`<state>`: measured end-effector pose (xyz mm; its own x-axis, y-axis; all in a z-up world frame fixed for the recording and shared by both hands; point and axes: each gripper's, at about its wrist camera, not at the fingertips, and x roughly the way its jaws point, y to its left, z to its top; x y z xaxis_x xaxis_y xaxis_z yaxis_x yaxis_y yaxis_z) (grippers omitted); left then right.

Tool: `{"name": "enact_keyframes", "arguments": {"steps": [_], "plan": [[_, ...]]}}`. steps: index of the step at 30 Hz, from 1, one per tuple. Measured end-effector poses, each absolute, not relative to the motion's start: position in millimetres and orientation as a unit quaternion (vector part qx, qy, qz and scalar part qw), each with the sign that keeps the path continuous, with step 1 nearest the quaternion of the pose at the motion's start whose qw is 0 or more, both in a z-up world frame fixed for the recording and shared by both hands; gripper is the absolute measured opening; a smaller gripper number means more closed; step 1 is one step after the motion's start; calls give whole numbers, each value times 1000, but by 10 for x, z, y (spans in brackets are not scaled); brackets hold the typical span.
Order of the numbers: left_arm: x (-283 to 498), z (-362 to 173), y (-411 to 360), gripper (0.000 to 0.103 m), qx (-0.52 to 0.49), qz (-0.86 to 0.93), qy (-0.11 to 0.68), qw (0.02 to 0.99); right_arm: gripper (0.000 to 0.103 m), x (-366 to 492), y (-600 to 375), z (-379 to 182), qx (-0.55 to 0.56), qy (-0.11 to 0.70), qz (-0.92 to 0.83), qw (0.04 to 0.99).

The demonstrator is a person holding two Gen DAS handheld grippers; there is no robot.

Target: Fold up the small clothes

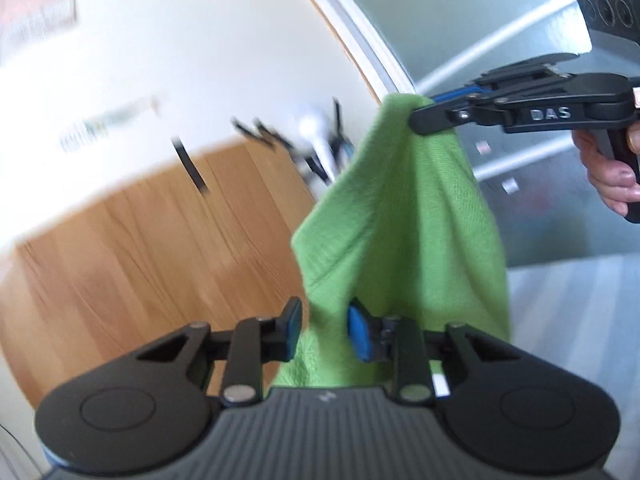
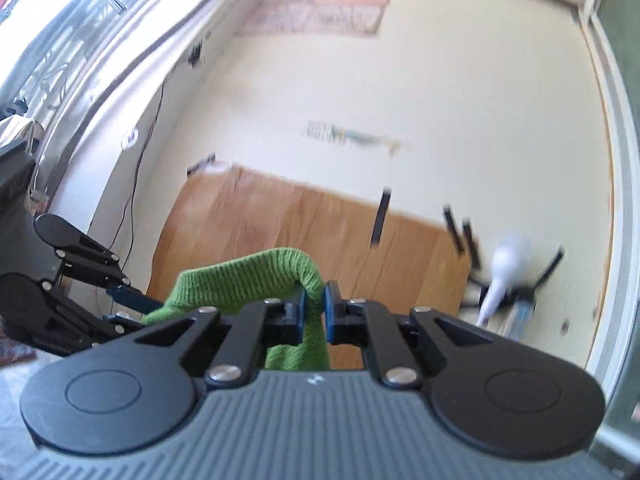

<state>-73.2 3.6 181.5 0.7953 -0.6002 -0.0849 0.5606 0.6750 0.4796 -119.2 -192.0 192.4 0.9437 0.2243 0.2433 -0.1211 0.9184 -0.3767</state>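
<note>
A green knitted garment (image 1: pixel 400 220) hangs in the air between both grippers. In the left wrist view my left gripper (image 1: pixel 326 330) has its blue pads (image 1: pixel 358 334) closed on the garment's lower bunched edge. The right gripper (image 1: pixel 420 118) comes in from the right, held by a hand (image 1: pixel 612 176), and pinches the garment's top corner. In the right wrist view the right gripper (image 2: pixel 314 312) is shut on a fold of the garment (image 2: pixel 240 276), which arches leftward to the left gripper (image 2: pixel 136 300).
A wooden table top (image 1: pixel 140 240) lies below and ahead, against a cream wall. A white rounded object on black legs (image 2: pixel 504 276) stands at the table's right end, with black strips (image 2: pixel 380 216) nearby. A cable (image 2: pixel 136 184) runs down the wall.
</note>
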Motion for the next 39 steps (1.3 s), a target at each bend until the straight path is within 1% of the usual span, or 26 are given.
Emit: {"name": "enact_keyframes", "arguments": {"steps": [1,3,6,7,11,14,15,17,18,19,21,22,23,25,27,29,30,32,34,35,36,37,38,39], "plan": [[-784,1945,38,16,248,-308,-52,917,12,-1206,-1890,2047,-186,-154,86,967],[-892,2201,72,9,238,-292,-70,924,12,-1229,-1853,2288,-188,-175,82,963],[-1046,2524,127,8,229,-255,-103,934,12,-1290,-1787,2606,-194,-202,83,956],[-1093,2615,152,3,227,-240,-114,937,12,-1311,-1761,2696,-197,-210,80,954],[-1247,2997,314,3,205,-184,-145,950,12,-1259,-1719,2896,-197,-219,83,952],[-1218,3194,401,5,189,-195,-128,954,12,-1162,-1694,2889,-190,-221,81,953],[-1158,3193,417,8,179,-205,-120,955,12,-1168,-1690,2876,-184,-222,82,954],[-1040,3046,463,23,159,-263,-93,947,12,-1204,-1676,2813,-184,-227,86,952],[-993,2944,462,47,149,-297,-77,940,12,-1213,-1666,2769,-191,-230,87,950],[-934,2817,437,74,140,-323,-61,934,12,-1261,-1624,2734,-201,-235,85,947],[-860,2577,385,95,121,-356,-37,926,12,-1326,-1586,2677,-214,-243,79,943],[-832,2464,374,95,109,-374,-27,921,12,-1352,-1576,2683,-215,-245,80,942],[-778,2367,365,95,90,-396,-13,914,3,-1387,-1577,2658,-214,-253,74,941],[-637,2194,386,96,41,-426,16,904,3,-1480,-1612,2704,-200,-274,53,939],[-464,2011,416,97,-5,-440,33,897,3,-1494,-1740,2790,-164,-264,58,949],[-251,1811,452,97,-39,-430,56,900,3,-1428,-1847,2746,-146,-224,71,961],[-157,1706,463,97,-48,-418,68,905,3,-1381,-1896,2645,-143,-198,74,967],[9,1517,485,97,-47,-391,94,915,3,-1259,-1987,2324,-138,-121,85,979],[174,1340,508,97,-41,-373,125,918,6,-1194,-2110,1856,-127,-44,96,986],[230,1258,537,97,-41,-367,143,918,10,-1188,-2180,1598,-120,-8,108,987],[309,1171,560,97,-42,-362,160,918,20,-1194,-2250,1342,-108,29,119,987],[315,1071,597,97,-45,-357,176,916,34,-1212,-2321,1099,-93,64,127,985],[380,979,624,97,-49,-354,192,914,42,-1233,-2390,887,-70,95,134,984],[411,879,651,97,-53,-353,205,911,56,-1268,-2462,668,-40,128,138,981]]}}
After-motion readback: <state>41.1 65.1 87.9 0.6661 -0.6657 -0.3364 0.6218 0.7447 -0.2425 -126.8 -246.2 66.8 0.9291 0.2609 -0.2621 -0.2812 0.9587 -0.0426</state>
